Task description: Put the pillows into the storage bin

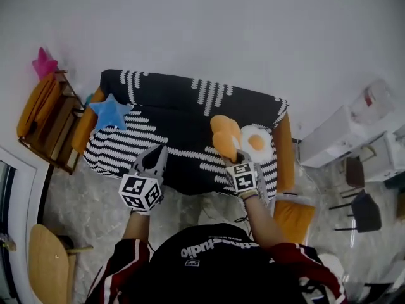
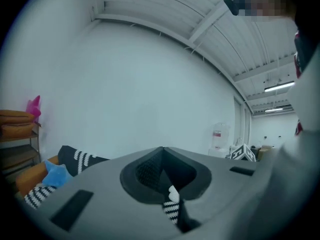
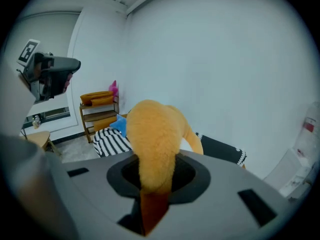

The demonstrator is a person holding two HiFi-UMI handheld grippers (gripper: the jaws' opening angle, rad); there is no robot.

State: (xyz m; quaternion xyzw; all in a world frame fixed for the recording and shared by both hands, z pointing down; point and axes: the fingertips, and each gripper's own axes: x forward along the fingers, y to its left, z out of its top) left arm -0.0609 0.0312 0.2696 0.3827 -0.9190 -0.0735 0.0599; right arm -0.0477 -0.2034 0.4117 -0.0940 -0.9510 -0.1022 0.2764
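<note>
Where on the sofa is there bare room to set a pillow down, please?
The sofa is bare in the middle, between the blue star pillow and the orange and white pillow gripped by the right gripper. The left end by the star and the right end around the held pillow are crowded.

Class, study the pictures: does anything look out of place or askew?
The orange pillow is off the sofa, pinched by one edge in the right gripper above the seat. The star pillow leans askew at the sofa's left end. Nothing looks spilled or damaged.
</note>
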